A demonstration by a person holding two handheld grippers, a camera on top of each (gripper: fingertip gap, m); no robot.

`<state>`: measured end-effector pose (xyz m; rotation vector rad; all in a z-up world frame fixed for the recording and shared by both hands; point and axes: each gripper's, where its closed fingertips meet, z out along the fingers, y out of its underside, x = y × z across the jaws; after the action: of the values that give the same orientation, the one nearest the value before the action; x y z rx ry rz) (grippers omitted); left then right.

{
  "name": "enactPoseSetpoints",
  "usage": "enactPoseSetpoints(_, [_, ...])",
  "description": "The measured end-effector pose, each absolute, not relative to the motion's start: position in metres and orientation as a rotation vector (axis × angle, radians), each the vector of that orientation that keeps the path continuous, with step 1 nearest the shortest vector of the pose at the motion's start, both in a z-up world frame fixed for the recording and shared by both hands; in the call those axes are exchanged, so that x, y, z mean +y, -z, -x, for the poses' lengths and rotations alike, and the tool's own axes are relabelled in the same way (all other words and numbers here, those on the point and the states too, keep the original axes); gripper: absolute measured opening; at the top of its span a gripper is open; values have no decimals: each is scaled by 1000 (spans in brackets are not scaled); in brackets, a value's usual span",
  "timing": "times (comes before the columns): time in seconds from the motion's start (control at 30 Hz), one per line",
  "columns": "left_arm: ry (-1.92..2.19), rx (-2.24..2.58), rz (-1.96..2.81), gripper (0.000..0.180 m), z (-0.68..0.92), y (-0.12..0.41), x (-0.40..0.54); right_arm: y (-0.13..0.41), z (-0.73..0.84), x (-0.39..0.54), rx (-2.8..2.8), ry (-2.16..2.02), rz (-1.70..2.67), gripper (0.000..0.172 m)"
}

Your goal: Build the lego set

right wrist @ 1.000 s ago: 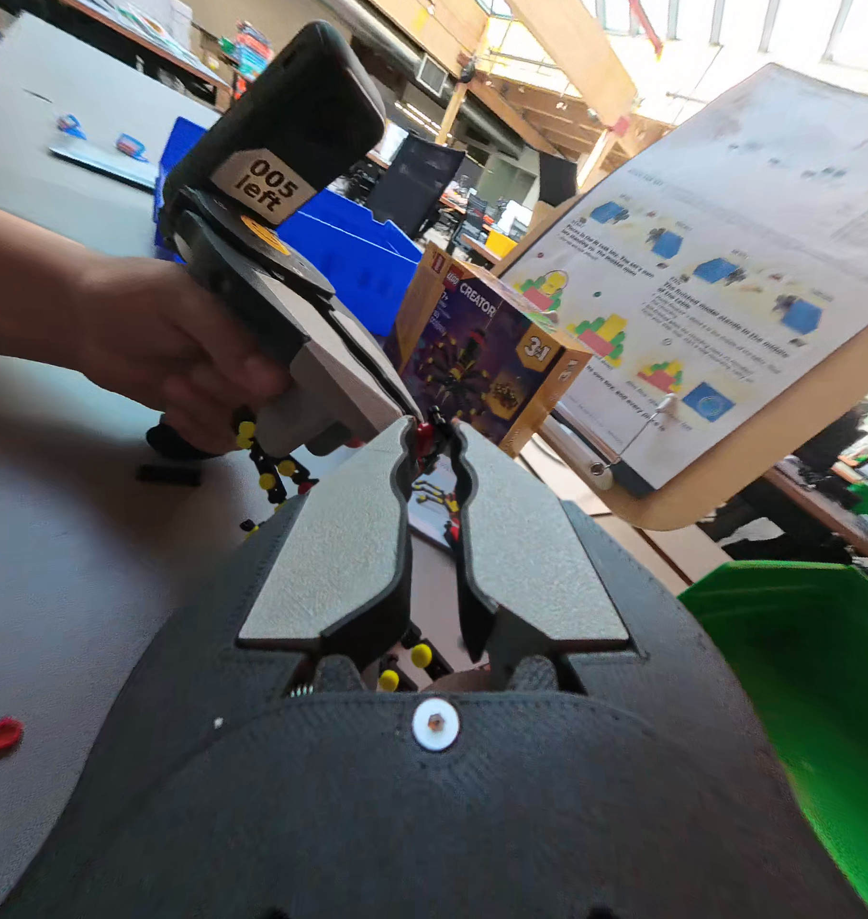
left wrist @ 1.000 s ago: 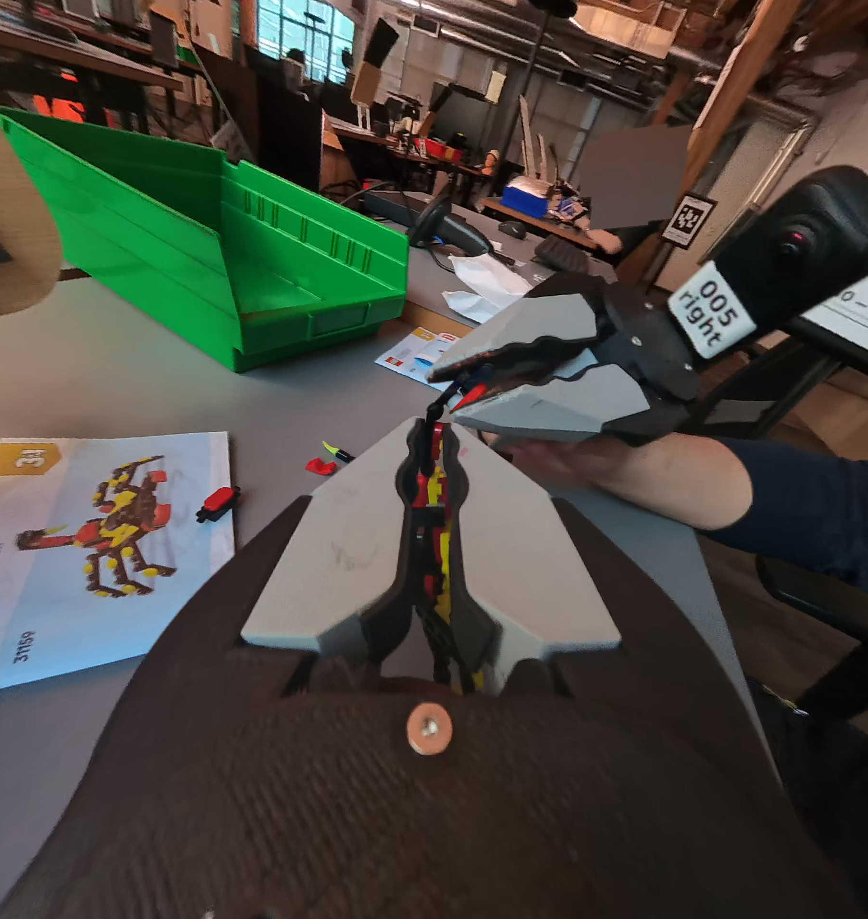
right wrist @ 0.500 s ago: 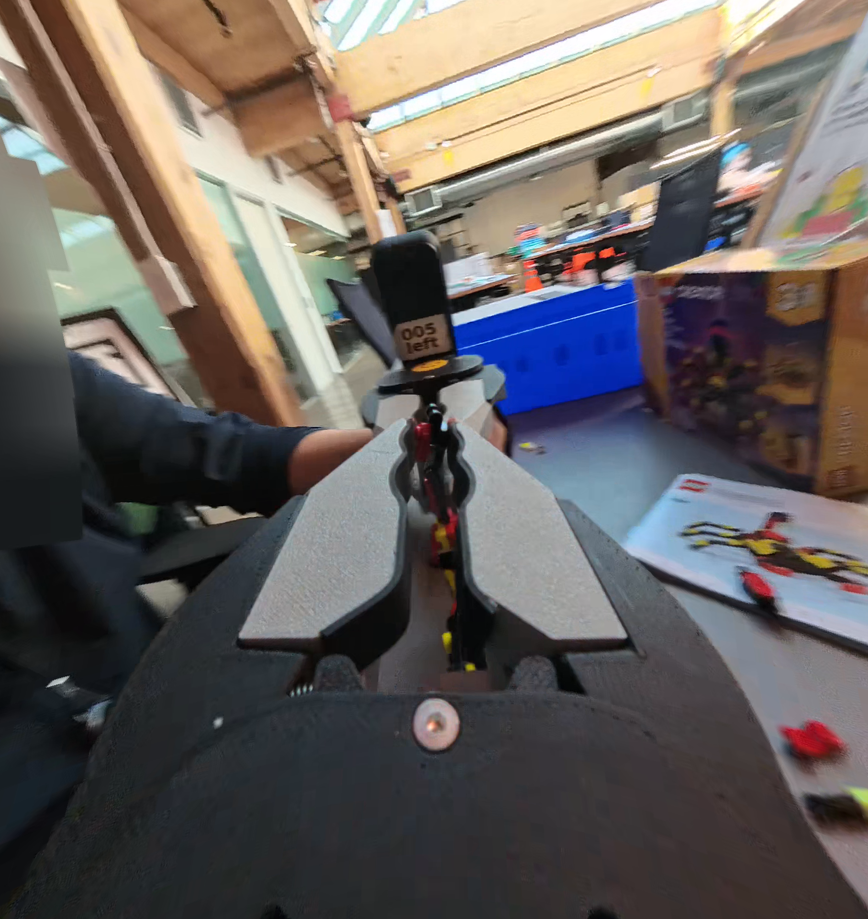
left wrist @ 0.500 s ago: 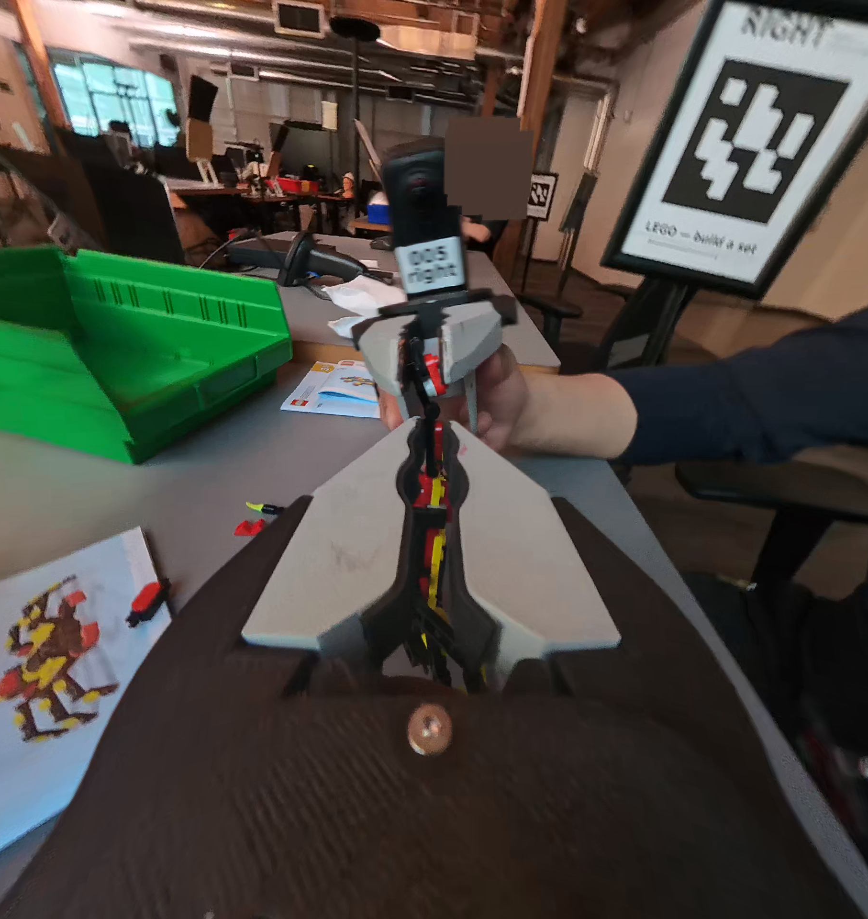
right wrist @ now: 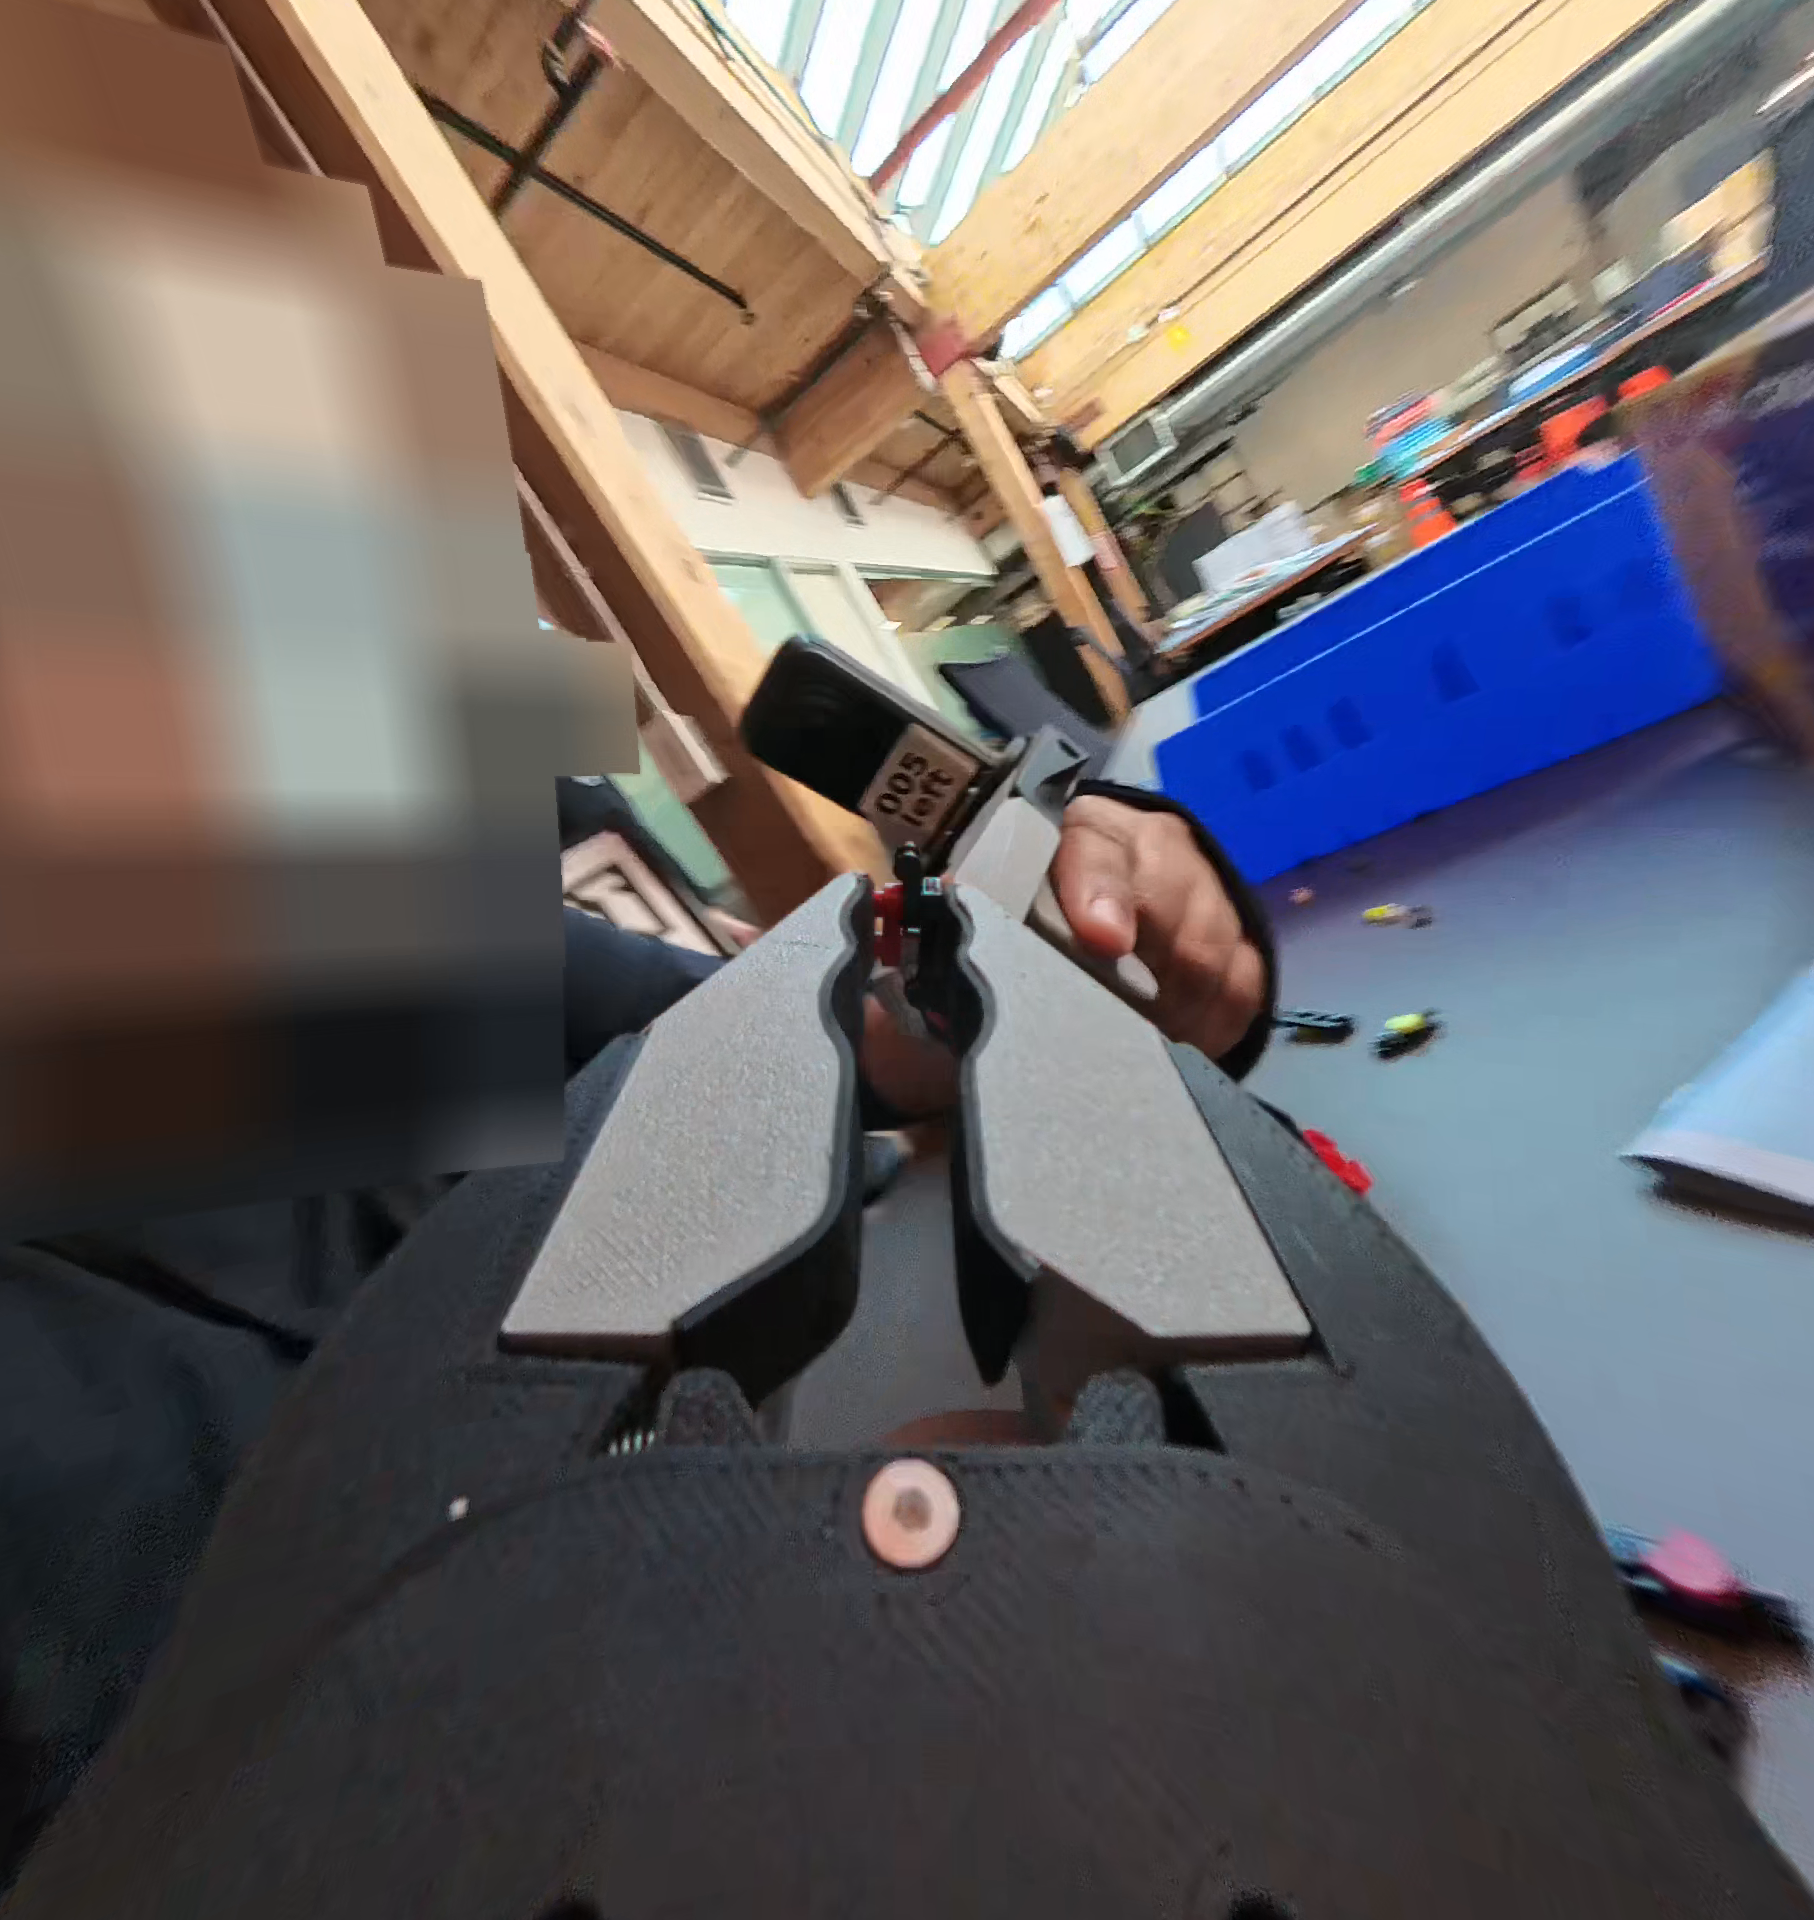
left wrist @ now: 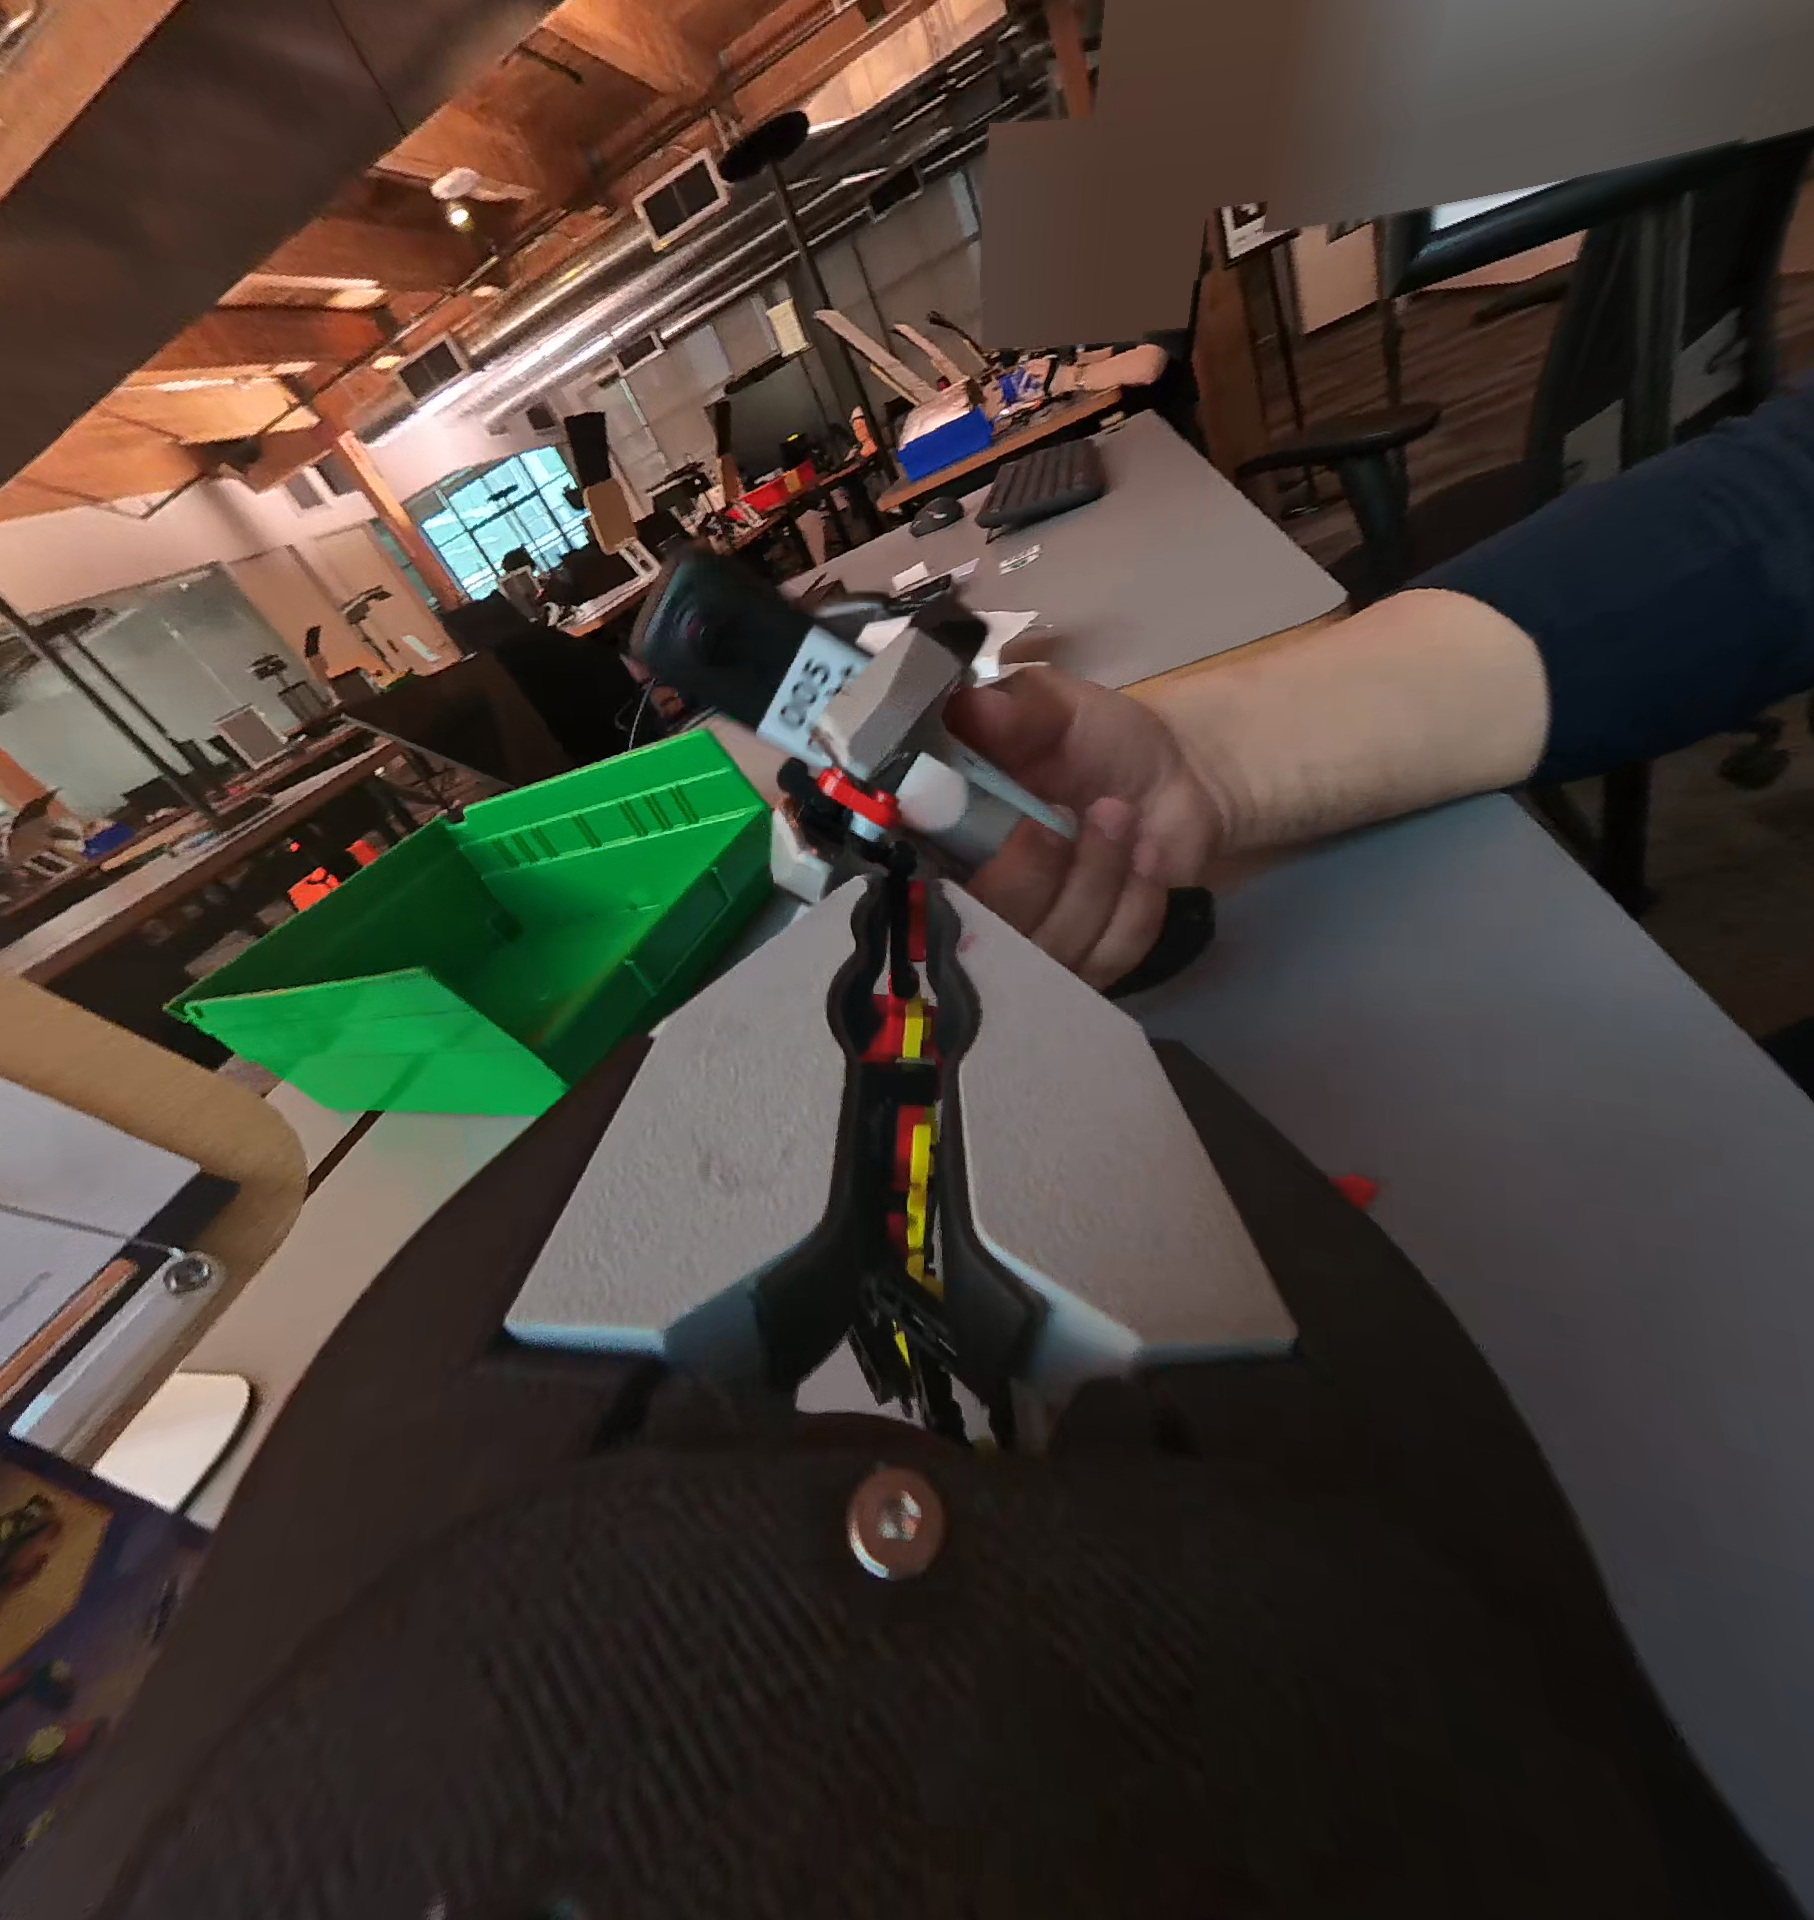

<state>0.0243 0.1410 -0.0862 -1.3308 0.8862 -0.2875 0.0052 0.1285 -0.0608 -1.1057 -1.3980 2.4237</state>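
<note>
My left gripper (left wrist: 903, 906) is shut on a red, yellow and black brick model (left wrist: 908, 1081) that fills the slot between its fingers. A thin black limb (left wrist: 895, 935) of the model sticks out past the tips. My right gripper (right wrist: 908, 902) is shut on a small red and black part (right wrist: 898, 920) at the end of that limb. In the left wrist view the right gripper (left wrist: 851, 821) is tilted, tip to tip with mine, with the red part (left wrist: 859, 802) between its fingers. The left gripper (right wrist: 996, 852) shows just ahead in the right wrist view. Both are held above the table.
A green bin (left wrist: 487, 935) stands on the grey table (left wrist: 1505, 1039) to the left. A wooden stand with a sheet (left wrist: 103, 1143) and a box (left wrist: 9, 1558) are near left. A blue bin (right wrist: 1454, 665), a booklet (right wrist: 1796, 1122) and loose bricks (right wrist: 1402, 1023) lie on the table. Only a small space, under 4 cm, lies between the two pairs of fingers.
Both grippers have rolled and swung while staying tip to tip, so the scene tilts. The left stays shut on the model, the right on the small part at its limb.
</note>
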Motion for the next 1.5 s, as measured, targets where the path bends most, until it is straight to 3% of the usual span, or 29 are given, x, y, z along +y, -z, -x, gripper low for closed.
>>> enactPoseSetpoints(0.03, [306, 860, 1351, 4, -22, 86, 144, 61, -2, 131, -1412, -2294, 1089, 8])
enactPoseSetpoints(0.23, [412, 692, 1431, 5, -10, 86, 158, 63, 11, 150, -1419, -1292, 880, 10])
enactPoseSetpoints(0.43, [411, 558, 1488, 4, 5, 89, 173, 68, 18, 164, -1365, -623, 722, 10])
enactPoseSetpoints(0.67, [339, 465, 1522, 4, 16, 87, 182, 68, 23, 170, -1319, -347, 651, 11])
enactPoseSetpoints(1.5, [560, 558, 1400, 4, -2, 77, 162, 60, 10, 144, -1380, -1524, 914, 15])
